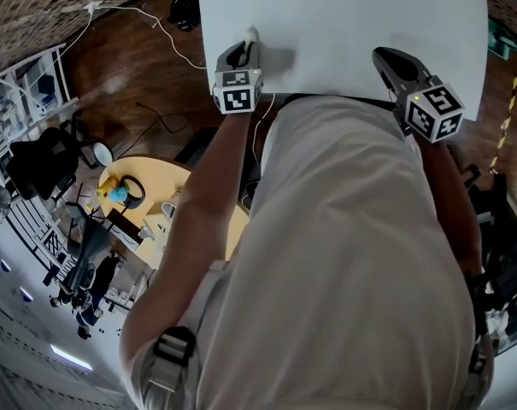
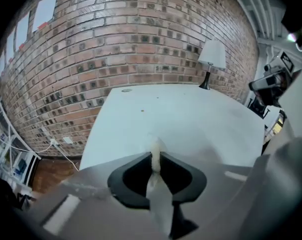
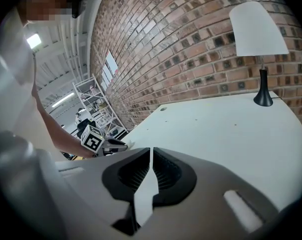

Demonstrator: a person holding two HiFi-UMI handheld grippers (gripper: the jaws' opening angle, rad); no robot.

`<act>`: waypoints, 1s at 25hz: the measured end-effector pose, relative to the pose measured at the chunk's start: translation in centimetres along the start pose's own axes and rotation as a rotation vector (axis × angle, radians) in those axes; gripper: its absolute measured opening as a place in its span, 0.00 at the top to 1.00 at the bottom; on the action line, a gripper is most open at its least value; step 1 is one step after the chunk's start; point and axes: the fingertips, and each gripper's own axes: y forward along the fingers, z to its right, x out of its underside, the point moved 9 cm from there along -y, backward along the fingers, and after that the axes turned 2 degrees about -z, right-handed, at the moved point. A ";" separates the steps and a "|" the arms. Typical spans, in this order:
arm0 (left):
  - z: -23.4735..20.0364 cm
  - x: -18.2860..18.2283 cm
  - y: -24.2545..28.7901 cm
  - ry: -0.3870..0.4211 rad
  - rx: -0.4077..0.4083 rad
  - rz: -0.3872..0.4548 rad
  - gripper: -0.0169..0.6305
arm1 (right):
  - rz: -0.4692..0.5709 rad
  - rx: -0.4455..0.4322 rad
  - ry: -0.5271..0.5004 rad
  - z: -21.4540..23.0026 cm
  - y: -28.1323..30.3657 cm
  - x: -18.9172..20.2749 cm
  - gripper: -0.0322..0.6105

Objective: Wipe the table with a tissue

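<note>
**Figure. Start of the wiping step, seen from beside the person.**

**Grip.** The left hand-held gripper (image 2: 154,159) has its jaws pinched on a crumpled white tissue (image 2: 153,146), and a small tuft stands out past the tips. The right hand-held gripper (image 3: 151,151) has its jaws together with nothing between them. It hangs over the desk's near right part, well apart from the left one.

**Position.** The tissue sits over the near left part of the white desk (image 1: 352,24), close to the edge nearest the person. The left hand-held gripper is angled downward toward the surface.

**Step in hand.** The tissue appears to be just at the desk, with nearly the whole top not yet covered. The next move probably calls for pressing the tuft flat and drawing it across in overlapping passes. The grip must stay firm so the tissue does not slip out. The table lamp (image 3: 258,39) at the far corner, by the brick wall (image 2: 131,44), will need to be skirted.

**Limits of view.**
- No view settles whether the tissue actually touches the surface.
- The person's torso (image 1: 343,254) hides the desk's near edge between the two tools.
- From the head view the far end of the desk is cut off, and the lamp is absent.
- A small round mark (image 2: 127,90) near the far edge is too small to identify.
- No dirt is visible on the desk.
</note>
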 end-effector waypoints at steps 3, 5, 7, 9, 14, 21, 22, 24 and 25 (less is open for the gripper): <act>2.9 0.1 0.2 0.015 0.065 -0.014 0.89 | 0.000 -0.015 0.002 0.4 0.5 -0.3 0.91; 4.4 0.2 0.2 0.017 0.127 -0.030 0.89 | 0.004 -0.029 0.011 0.3 0.8 -0.6 0.91; 5.1 0.2 0.0 0.033 0.185 -0.043 0.88 | 0.007 -0.044 0.014 0.1 1.1 -1.1 0.91; 4.4 0.0 -0.9 0.026 0.163 -0.021 0.88 | 0.010 -0.054 0.013 0.1 1.4 -1.6 0.91; -2.3 1.4 -2.2 -0.173 -0.048 -0.020 0.88 | 0.012 -0.049 0.018 0.7 1.2 -1.6 0.91; -4.2 -0.4 -0.3 -0.103 -0.059 -0.042 0.88 | 0.002 -0.048 0.041 0.8 1.1 -1.3 0.91; -3.5 -0.7 0.0 -0.076 -0.043 -0.041 0.89 | 0.006 -0.047 0.053 0.9 1.1 -1.3 0.91; -2.1 -0.8 0.3 -0.015 -0.005 -0.047 0.89 | 0.014 -0.051 0.066 1.0 1.1 -1.4 0.91; -1.2 -0.8 0.3 0.012 0.021 -0.054 0.89 | 0.016 -0.055 0.067 1.0 1.2 -1.5 0.91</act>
